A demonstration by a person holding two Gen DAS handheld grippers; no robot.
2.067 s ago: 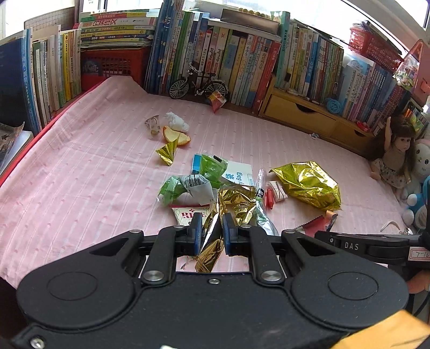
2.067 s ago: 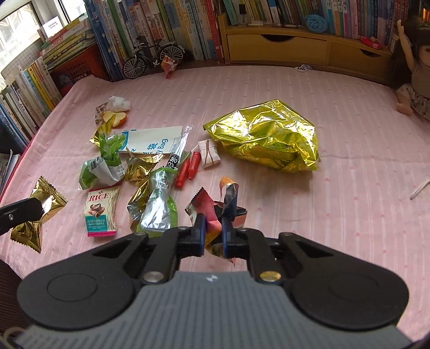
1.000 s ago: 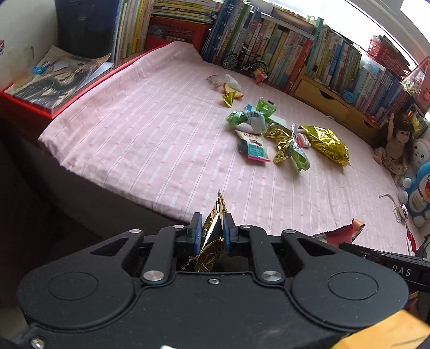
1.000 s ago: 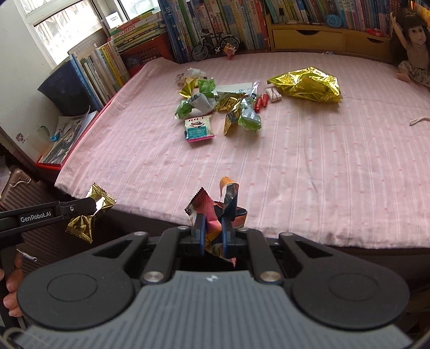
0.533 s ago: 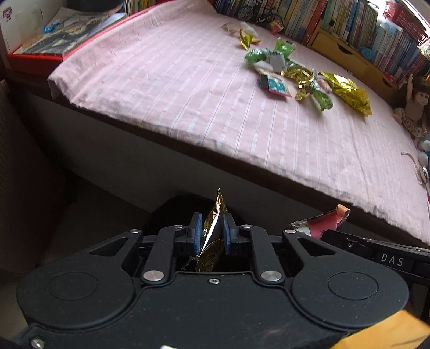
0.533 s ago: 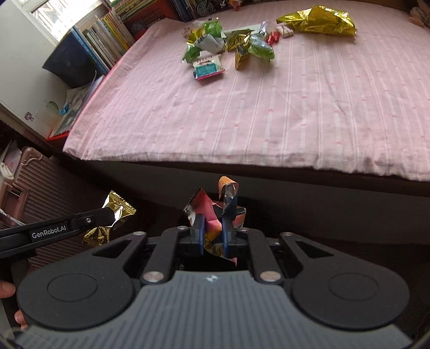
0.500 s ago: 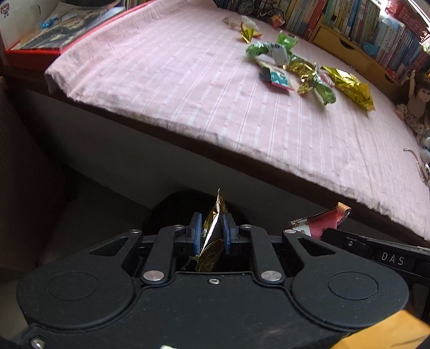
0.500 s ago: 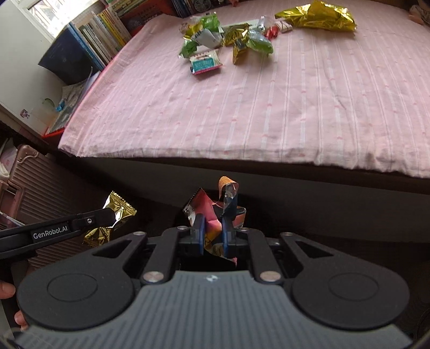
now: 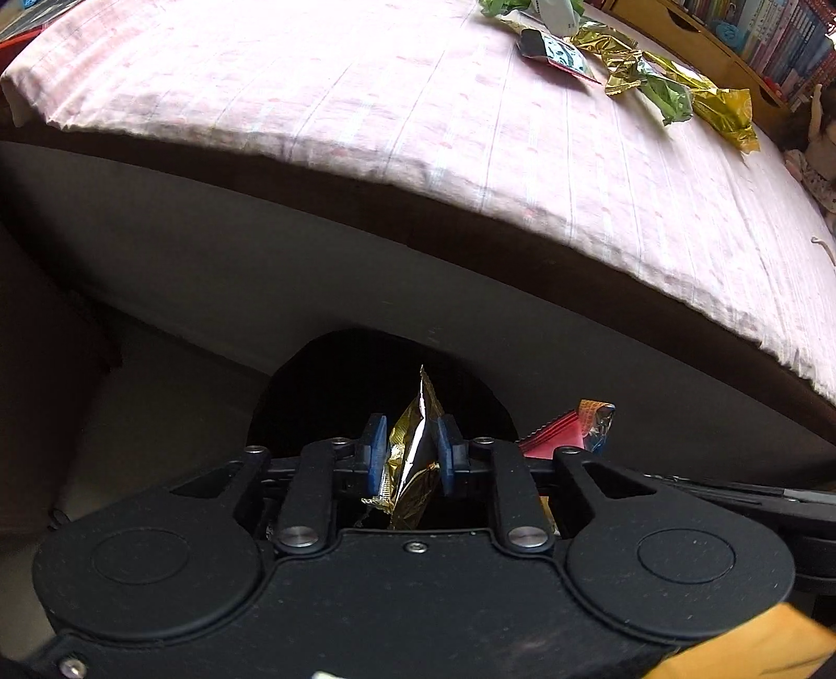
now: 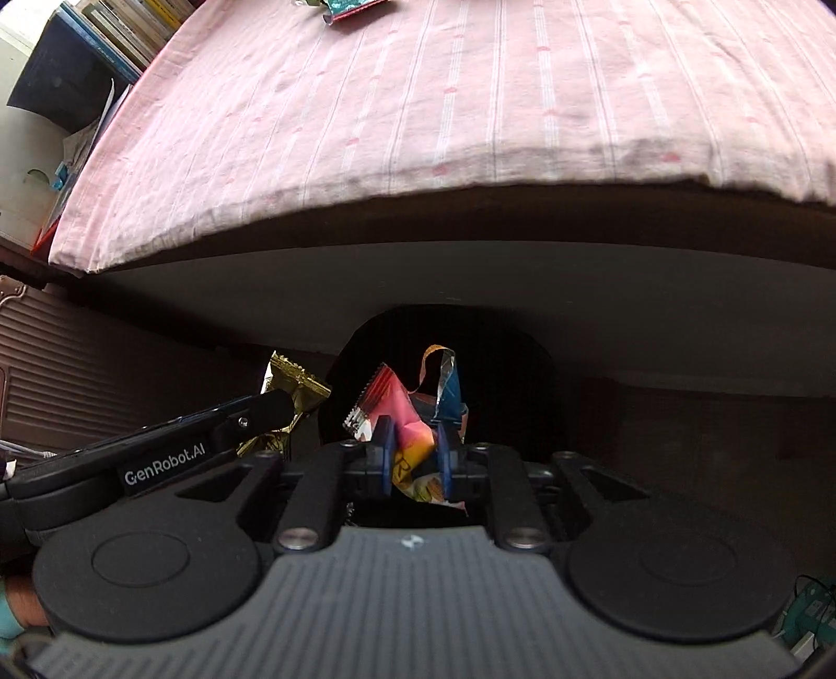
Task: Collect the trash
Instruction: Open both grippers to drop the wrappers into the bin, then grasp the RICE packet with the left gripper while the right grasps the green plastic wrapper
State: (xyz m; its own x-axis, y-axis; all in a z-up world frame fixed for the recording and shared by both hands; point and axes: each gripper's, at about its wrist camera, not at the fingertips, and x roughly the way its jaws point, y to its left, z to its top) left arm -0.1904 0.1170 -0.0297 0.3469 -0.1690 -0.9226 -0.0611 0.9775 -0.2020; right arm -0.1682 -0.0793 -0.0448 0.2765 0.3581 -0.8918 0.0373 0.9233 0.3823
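Note:
My left gripper is shut on a gold foil wrapper, which stands upright between the blue pads. My right gripper is shut on a crumpled red and orange wrapper. Both hang side by side over the dark round mouth of a black bin on the floor against the bed's side. In the right wrist view the bin lies straight ahead and the gold wrapper shows at the left. More trash lies on the bed: a teal and red packet, crumpled gold foil, a green wrapper and a large gold bag.
The bed with its pink striped sheet fills the upper half of both views, its edge overhanging a grey side panel. A ribbed suitcase stands at the left. Books and a doll flank the bed.
Both grippers have dropped from the bed down to the bin at its side, and the bin's mouth now looks larger. Each still holds its wrapper.

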